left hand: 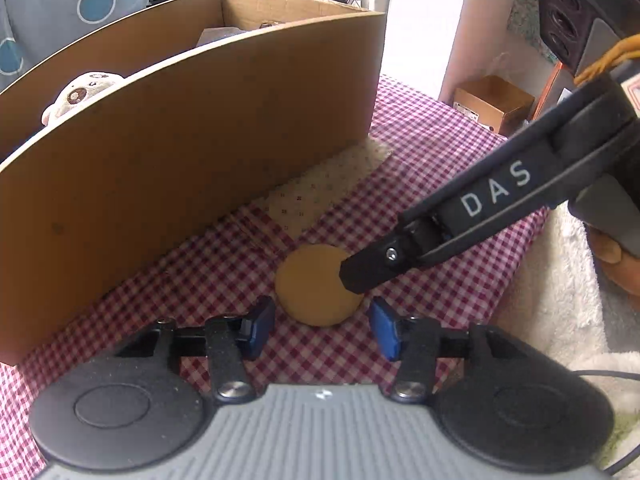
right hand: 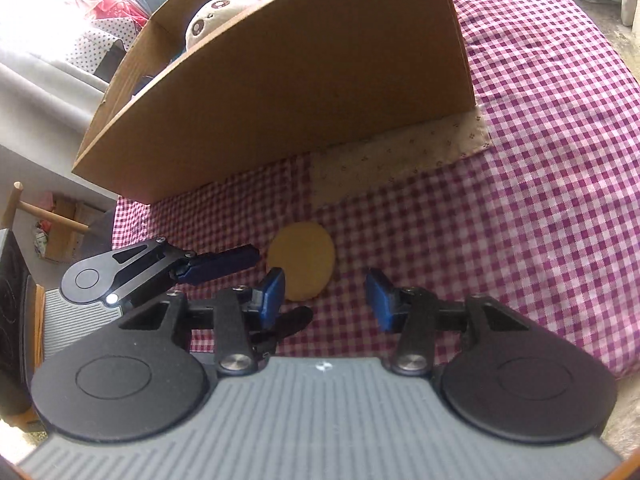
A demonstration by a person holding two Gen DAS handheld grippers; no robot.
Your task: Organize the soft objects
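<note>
Left tool [left hand: 322, 330] gapes empty with the pad [left hand: 318, 284] dead ahead; right tool [right hand: 326, 298], also wide, empty, sits right of it.

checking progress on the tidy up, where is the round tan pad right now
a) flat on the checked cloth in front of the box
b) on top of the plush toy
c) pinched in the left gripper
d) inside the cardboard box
a: the round tan pad lies flat on the checked cloth in front of the cardboard box, ahead of the open left gripper; the plush toy is already in the box.
</note>
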